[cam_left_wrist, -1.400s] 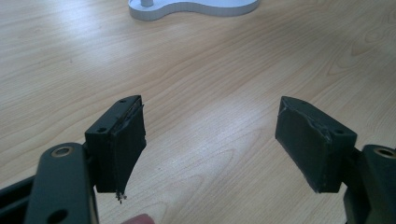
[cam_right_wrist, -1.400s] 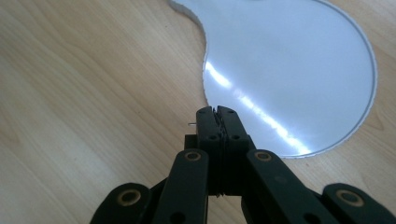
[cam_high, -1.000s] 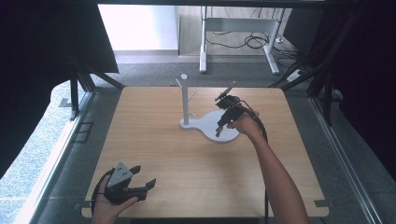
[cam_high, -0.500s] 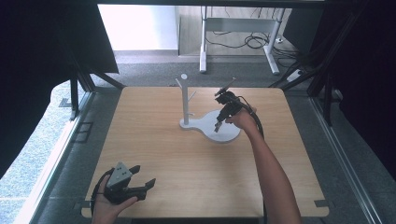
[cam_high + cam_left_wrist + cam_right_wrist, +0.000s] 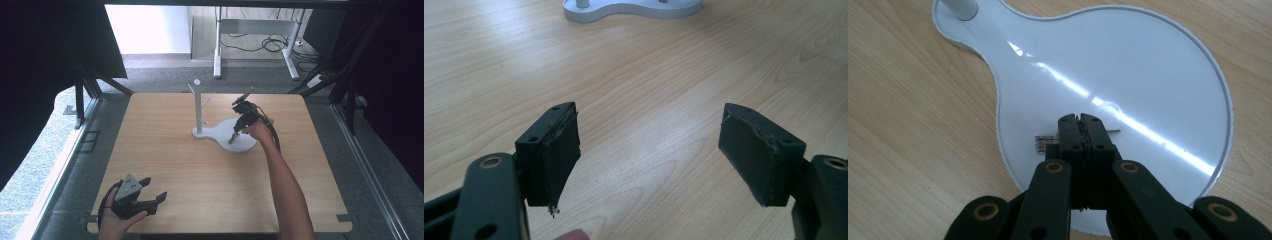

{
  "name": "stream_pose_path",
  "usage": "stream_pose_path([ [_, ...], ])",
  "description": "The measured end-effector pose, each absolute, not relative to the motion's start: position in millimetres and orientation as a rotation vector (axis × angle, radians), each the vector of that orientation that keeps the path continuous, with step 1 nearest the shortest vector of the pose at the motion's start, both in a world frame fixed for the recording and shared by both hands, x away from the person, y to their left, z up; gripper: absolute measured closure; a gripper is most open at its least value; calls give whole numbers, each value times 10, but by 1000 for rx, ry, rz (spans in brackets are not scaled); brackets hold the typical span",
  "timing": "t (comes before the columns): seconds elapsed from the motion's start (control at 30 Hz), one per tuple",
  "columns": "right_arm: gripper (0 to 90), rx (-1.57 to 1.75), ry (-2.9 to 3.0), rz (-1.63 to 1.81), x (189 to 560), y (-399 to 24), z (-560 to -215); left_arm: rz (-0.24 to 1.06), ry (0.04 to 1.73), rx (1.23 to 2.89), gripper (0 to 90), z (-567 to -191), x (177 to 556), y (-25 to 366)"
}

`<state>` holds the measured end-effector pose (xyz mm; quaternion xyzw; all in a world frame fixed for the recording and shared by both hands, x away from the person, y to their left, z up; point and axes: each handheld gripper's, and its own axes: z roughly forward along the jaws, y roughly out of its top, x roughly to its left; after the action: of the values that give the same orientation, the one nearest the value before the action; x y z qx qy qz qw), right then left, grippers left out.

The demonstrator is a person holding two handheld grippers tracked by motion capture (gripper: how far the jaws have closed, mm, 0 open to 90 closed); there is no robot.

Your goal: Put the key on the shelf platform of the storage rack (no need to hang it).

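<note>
Resting near the front left corner of the wooden table (image 5: 165, 165), the left gripper (image 5: 142, 199) is being held low by the person's left hand (image 5: 116, 220), and its jaws are being kept wide apart with nothing between them; in the left gripper view the two black pads (image 5: 559, 150) are being shown spread over bare wood, with the edge of the white base (image 5: 634, 9) lying well ahead at the top. Farther back, right of the table's middle, the right gripper (image 5: 235, 136) is being held by the right hand (image 5: 260, 131) at the end of an outstretched forearm, and is being pointed down over the round part of the white stand (image 5: 220, 132). An upright post (image 5: 198, 107) with short side pegs is being carried at the narrow end of that base. In the right gripper view the jaws are being pressed together on a thin metal pin (image 5: 1048, 141), whose ends are being left sticking out to either side of the closed tips, just above the glossy white plate (image 5: 1128, 65). Whether the pin is touching the plate cannot be told. A black cable (image 5: 275, 140) is being trailed from the right gripper beside the wrist.
</note>
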<state>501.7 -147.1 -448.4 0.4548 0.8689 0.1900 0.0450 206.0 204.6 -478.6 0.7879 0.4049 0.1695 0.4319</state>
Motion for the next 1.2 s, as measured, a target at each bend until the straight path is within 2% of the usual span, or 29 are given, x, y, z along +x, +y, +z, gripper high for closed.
stream_pose_path([
  [0.37, 894, 1452, 2603, 561, 5063, -1538, -4663, 411, 1003, 1979, 246, -4805, 2065, 2030],
  [0.77, 876, 1468, 2580, 557, 5077, -1537, -4705, 407, 998, 1988, 246, -4814, 2069, 2027],
  [0.8, 856, 1466, 2579, 553, 5076, -1537, -4708, 407, 999, 1986, 246, -4811, 2068, 2030],
  [0.83, 784, 1457, 2564, 544, 5074, -1536, -4709, 406, 1001, 1984, 246, -4810, 2067, 2032],
  [0.87, 784, 1457, 2564, 544, 5074, -1536, -4709, 407, 999, 1984, 246, -4808, 2067, 2034],
  [0.93, 709, 1450, 2543, 531, 5072, -1543, -4698, 407, 1001, 1984, 246, -4808, 2067, 2033],
  [0.97, 709, 1450, 2543, 531, 5072, -1543, -4698, 407, 1000, 1985, 246, -4808, 2068, 2033],
  [1.0, 666, 1444, 2519, 546, 5056, -1551, -4673, 407, 1001, 1984, 246, -4810, 2068, 2031],
  [1.2, 563, 1398, 2480, 621, 4946, -1613, -4570, 405, 999, 1992, 247, -4829, 2077, 2013],
])
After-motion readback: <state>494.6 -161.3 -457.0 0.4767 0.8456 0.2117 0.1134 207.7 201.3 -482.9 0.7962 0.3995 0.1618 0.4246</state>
